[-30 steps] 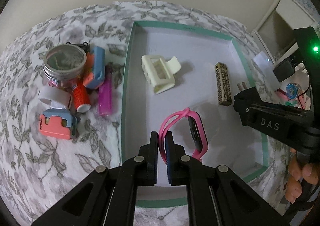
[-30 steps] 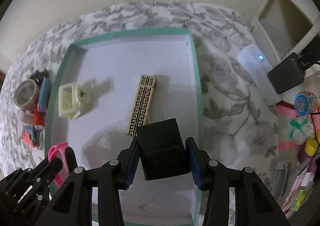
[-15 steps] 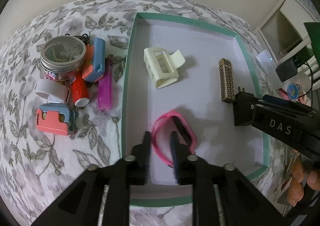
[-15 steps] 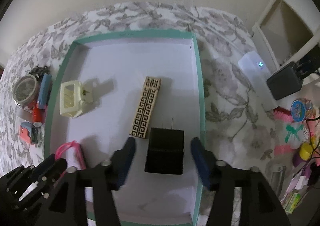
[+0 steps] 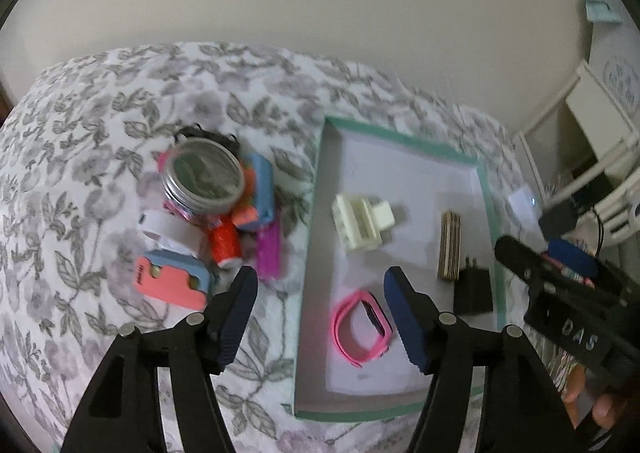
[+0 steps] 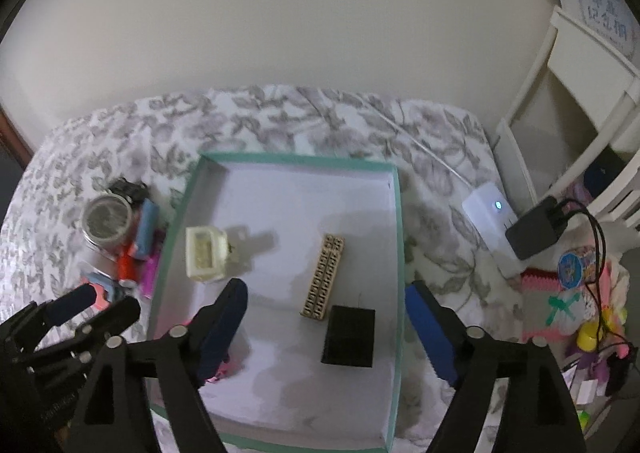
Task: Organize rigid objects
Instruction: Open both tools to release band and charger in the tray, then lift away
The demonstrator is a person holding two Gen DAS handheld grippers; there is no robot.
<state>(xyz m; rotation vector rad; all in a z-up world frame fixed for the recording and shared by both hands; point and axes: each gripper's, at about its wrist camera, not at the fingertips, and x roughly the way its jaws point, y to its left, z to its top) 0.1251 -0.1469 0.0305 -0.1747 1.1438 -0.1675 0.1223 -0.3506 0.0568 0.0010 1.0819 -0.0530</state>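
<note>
Left gripper (image 5: pixel 320 307) and right gripper (image 6: pixel 326 319) are hanging with jaws wide apart, holding nothing. Inside the teal-rimmed tray (image 6: pixel 400 253) are lying a rubbery pink watch band (image 5: pixel 360 327), matte black charger block (image 6: pixel 349 335), patterned bar (image 6: pixel 323 287), cream claw clip (image 5: pixel 360 221). Beyond, on floral cloth (image 5: pixel 80 157), a metal-lidded jar (image 5: pixel 204 177) is sitting amid clutter.

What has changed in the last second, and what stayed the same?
The left claw let go of the pink watch and the right claw released the black charger; both opened and pulled back. The hair clip, patterned bar and jar stayed.
</note>
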